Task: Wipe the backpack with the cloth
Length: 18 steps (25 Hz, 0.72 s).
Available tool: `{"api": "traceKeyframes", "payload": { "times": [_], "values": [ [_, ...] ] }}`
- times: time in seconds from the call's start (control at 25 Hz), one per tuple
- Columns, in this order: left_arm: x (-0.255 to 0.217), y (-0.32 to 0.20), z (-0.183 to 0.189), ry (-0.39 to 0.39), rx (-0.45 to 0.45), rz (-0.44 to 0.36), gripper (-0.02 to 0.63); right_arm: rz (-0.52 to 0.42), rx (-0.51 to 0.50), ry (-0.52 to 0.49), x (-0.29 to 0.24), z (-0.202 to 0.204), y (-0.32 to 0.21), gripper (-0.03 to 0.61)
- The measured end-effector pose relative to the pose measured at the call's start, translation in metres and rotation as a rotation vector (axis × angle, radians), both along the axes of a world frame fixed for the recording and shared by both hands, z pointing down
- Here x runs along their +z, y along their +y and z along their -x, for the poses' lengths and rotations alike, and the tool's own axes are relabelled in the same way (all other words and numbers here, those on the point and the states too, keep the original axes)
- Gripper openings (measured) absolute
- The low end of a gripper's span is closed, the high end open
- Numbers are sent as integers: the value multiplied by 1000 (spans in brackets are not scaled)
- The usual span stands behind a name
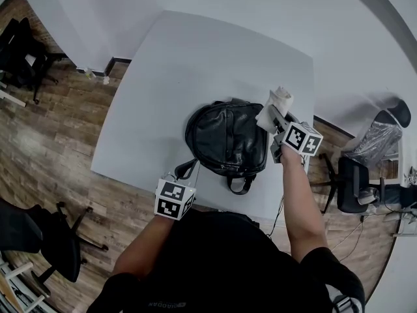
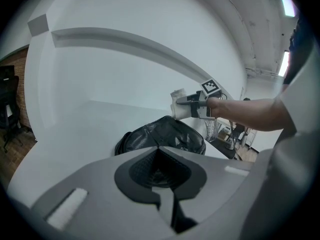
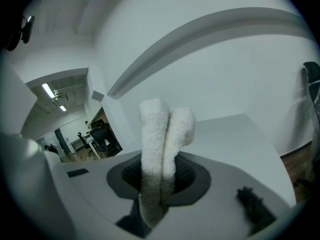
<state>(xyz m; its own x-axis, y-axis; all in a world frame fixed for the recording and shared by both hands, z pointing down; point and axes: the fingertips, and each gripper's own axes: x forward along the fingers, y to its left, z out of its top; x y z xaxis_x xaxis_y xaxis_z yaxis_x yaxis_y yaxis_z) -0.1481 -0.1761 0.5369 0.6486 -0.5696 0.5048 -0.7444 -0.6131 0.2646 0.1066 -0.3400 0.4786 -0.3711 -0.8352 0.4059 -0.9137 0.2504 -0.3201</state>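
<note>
A black chair [image 1: 25,52] stands on the wood floor [image 1: 58,142] far to the left, well away from the white table [image 1: 195,57]. The left gripper [image 1: 172,178] is at the near edge of the table. Its jaws are pressed together, and a thin dark strap [image 1: 189,169] from the backpack [image 1: 225,139] runs right into them, so it looks like it is pinching the strap. The backpack is black and shiny. It lies flat in the middle of the table, just past the left gripper. On the right, the right gripper [image 1: 277,119] is squeezed tight on the cloth [image 1: 275,104]. The cloth is white and fluffy, folded in two, and it sticks up out of the jaws. It is at the top right edge of the backpack. No view shows if it touches the backpack. Another black chair [image 1: 355,186] stands on the floor to the right of the table.
</note>
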Motion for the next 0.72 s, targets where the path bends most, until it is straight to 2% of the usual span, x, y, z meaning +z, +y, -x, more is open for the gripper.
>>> {"api": "traceKeyframes", "payload": {
  "times": [0.24,0.4,0.56,0.72],
  "values": [
    [-7,5,5,0,-10,-20,7,-22,39,7,-9,-18,6,94],
    [-10,7,9,-3,-24,-33,6,-41,32,0,-18,-14,10,94],
    [-13,6,14,4,-42,-39,6,-63,-17,-23,-27,10,16,94],
    [-12,7,21,66,-74,16,7,-42,-105,-56,-16,57,31,94]
  ]
}}
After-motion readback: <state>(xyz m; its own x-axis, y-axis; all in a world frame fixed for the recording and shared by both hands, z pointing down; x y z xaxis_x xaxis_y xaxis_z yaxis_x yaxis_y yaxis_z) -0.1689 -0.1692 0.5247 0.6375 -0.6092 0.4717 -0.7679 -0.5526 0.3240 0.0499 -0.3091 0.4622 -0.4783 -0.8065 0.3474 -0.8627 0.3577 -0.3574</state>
